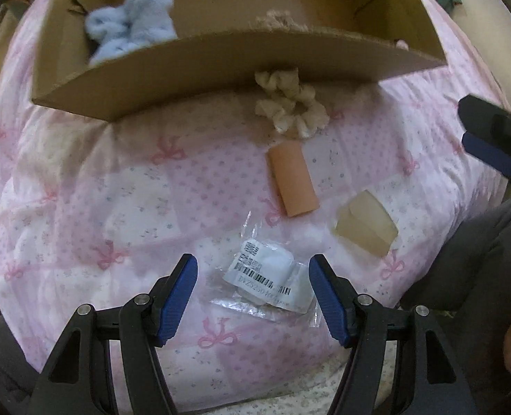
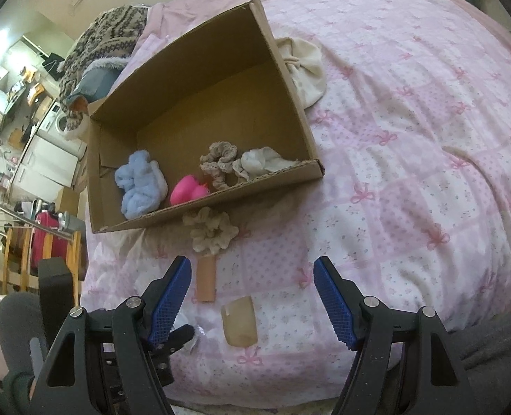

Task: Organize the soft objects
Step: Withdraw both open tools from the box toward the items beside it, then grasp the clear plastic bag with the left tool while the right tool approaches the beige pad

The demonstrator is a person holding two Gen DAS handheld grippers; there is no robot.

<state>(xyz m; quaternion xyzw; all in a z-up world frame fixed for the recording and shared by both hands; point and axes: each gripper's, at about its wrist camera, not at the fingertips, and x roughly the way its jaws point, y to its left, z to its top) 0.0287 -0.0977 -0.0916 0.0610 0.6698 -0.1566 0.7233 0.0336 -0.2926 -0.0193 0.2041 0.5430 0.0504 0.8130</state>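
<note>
A cardboard box [image 1: 203,65] [image 2: 200,207] lies on the pink bedspread. It holds a blue fluffy toy [image 1: 131,27] [image 2: 139,183], a pink rubber duck [image 2: 188,190], a beige crochet scrunchie [image 2: 219,164] and a white cloth [image 2: 262,162]. Outside it lie a cream scrunchie [image 1: 290,103] [image 2: 210,230], a peach roll [image 1: 293,178] [image 2: 206,278], a translucent tan block [image 1: 366,223] [image 2: 240,321] and a plastic packet with a white pad [image 1: 266,278]. My left gripper [image 1: 253,297] is open around the packet. My right gripper [image 2: 252,301] is open and empty, above the tan block.
A cream drawstring pouch [image 2: 304,69] lies behind the box. A knitted garment [image 2: 107,45] is heaped at the bed's far left. A wooden rail and red suitcase [image 2: 44,238] stand left of the bed. My right gripper's fingers [image 1: 490,138] show at the left view's right edge.
</note>
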